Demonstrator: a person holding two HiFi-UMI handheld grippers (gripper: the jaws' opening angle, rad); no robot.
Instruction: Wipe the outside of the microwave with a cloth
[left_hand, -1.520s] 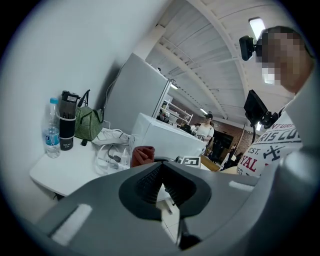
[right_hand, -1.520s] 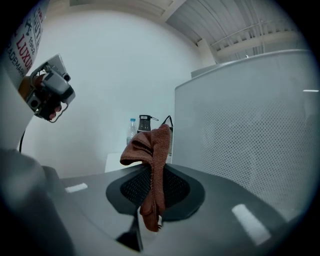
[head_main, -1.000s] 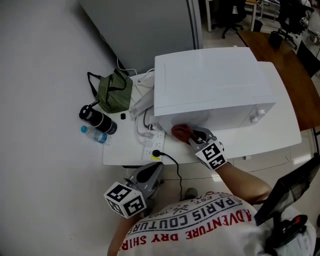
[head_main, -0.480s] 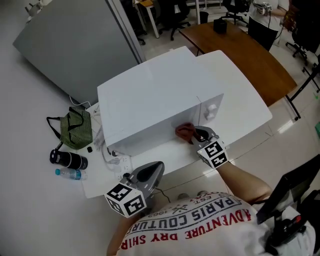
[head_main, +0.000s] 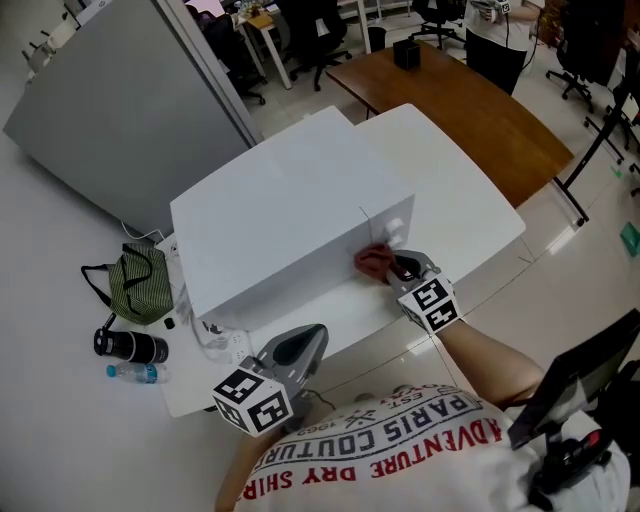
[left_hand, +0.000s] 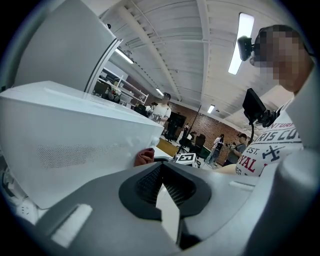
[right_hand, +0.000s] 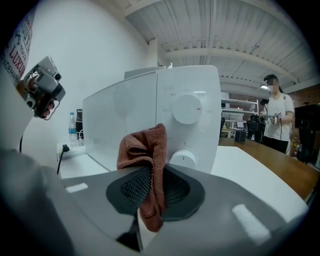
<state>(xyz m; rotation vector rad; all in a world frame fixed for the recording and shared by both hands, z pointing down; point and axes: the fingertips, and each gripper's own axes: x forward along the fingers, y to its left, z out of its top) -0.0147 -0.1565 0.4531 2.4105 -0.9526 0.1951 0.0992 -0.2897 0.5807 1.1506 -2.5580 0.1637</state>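
A white microwave (head_main: 290, 225) stands on the white table (head_main: 470, 215). My right gripper (head_main: 398, 270) is shut on a reddish-brown cloth (head_main: 373, 262), which it holds against the microwave's front near the two round knobs (right_hand: 186, 108). In the right gripper view the cloth (right_hand: 146, 155) hangs bunched between the shut jaws of the right gripper (right_hand: 150, 192), just before the lower knob (right_hand: 182, 160). My left gripper (head_main: 292, 352) hangs low by my body, away from the microwave, its jaws shut on nothing. The left gripper view shows the microwave's front (left_hand: 75, 145) and the cloth (left_hand: 145, 156) beyond the left gripper (left_hand: 162, 187).
On the table's left end lie a green striped bag (head_main: 138, 283), a black flask (head_main: 130, 347), a small water bottle (head_main: 133, 373) and cables with a power strip (head_main: 215, 335). A brown desk (head_main: 470, 110) stands behind. A person (right_hand: 275, 117) stands at far right.
My head view has swung, so the microwave now sits more to the left. The right gripper has slid the cloth rightward along the front, from the left end to the knobs.
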